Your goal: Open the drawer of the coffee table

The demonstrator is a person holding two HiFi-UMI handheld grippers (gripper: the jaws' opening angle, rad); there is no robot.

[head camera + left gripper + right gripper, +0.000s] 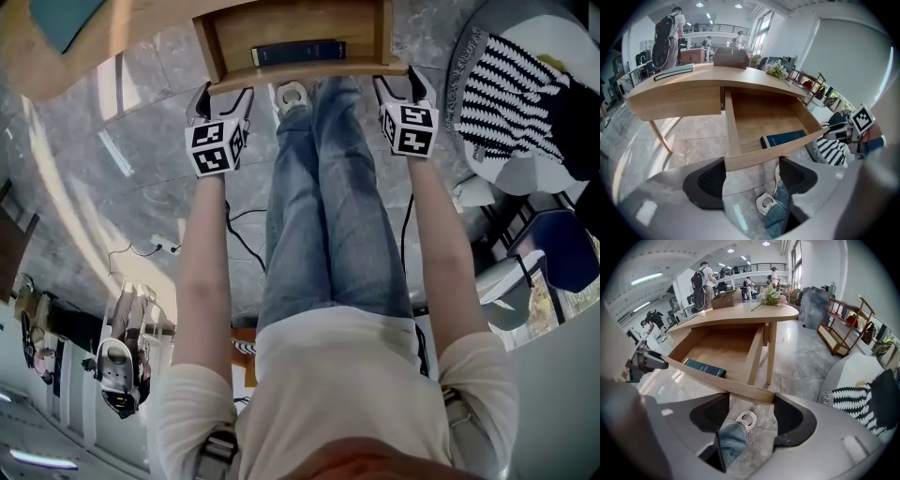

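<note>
Pale wood filled the top of the head view, where the shallow light-wood drawer (pixel 309 73) of the curved-topped wooden coffee table (pixel 89 52) stood drawn well out toward the person. Its inside lay exposed, holding one dark blue hardback book (pixel 298 52) flat against the front panel. Judging by how much of the drawer showed, the opening looked all but done. At most a little more travel, or letting go, seemed left.

Both bare forearms reached straight forward and down, roughly parallel, on either side of the person's blue jeans (pixel 323 187). A white shoe (pixel 292 94) rested on the grey marble floor (pixel 159 159) just under the drawer front.

The grey left gripper (pixel 223 98) met the front panel near its left corner. In the left gripper view its two dark-padded jaws stood wide apart, their tips up against the lower edge of the panel (pixel 768 152), which ran across the gap. They did not clamp it.

The matching right gripper (pixel 401 89) sat at the panel's right corner. In the right gripper view its jaws were likewise spread, with the panel (pixel 722 385) crossing just beyond their tips and the book (pixel 704 367) visible behind.

Whether the tips hooked the panel or only touched it could not be told.
</note>
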